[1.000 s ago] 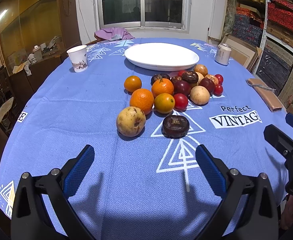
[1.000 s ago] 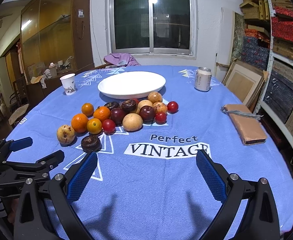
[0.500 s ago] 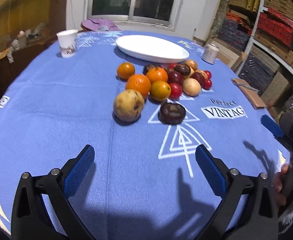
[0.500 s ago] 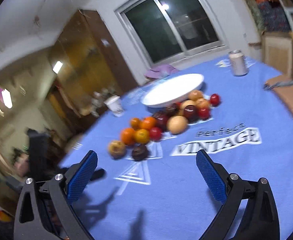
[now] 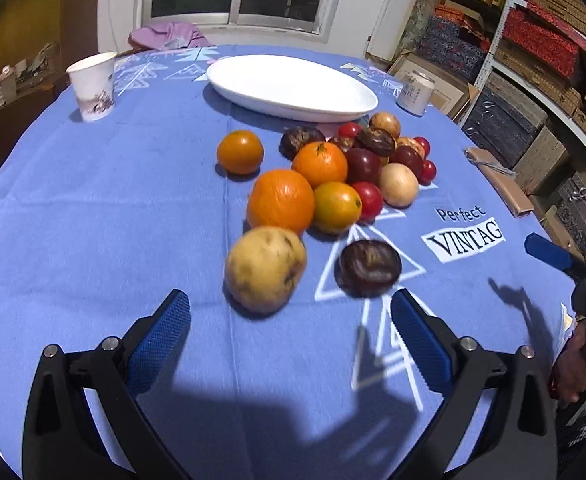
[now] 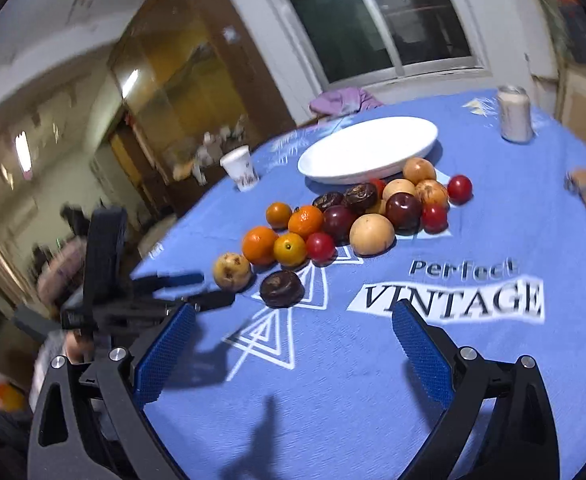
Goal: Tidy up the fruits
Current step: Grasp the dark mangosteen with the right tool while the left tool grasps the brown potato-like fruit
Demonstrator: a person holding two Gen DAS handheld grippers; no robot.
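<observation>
Blue ribbed pads frame both views, and on each gripper I see the fingers spread wide with nothing between them. My left gripper hovers low just short of the yellow-brown pear, which sits nearest me at the front of the fruit pile, with a dark wrinkled fruit just beside it to the right and a big orange touching it behind. My right gripper hangs further back and tilted, well clear of the pile. The white oval plate waits empty beyond the fruit, and I judge that is where they should go.

For this step I would centre the pear between the left fingers, go in low so the pads meet its widest part, and close gently; it looks soft and bruised. Coming straight from the front should keep me from nudging the orange and setting the round fruit rolling.

Beneath everything lies a blue printed cloth covering a round surface, lettered "Perfect VINTAGE". A paper cup, a drink can and a tan pouch stand apart from the fruit. Behind are a dark window, a wooden cabinet on the left and shelves of boxes on the right.
</observation>
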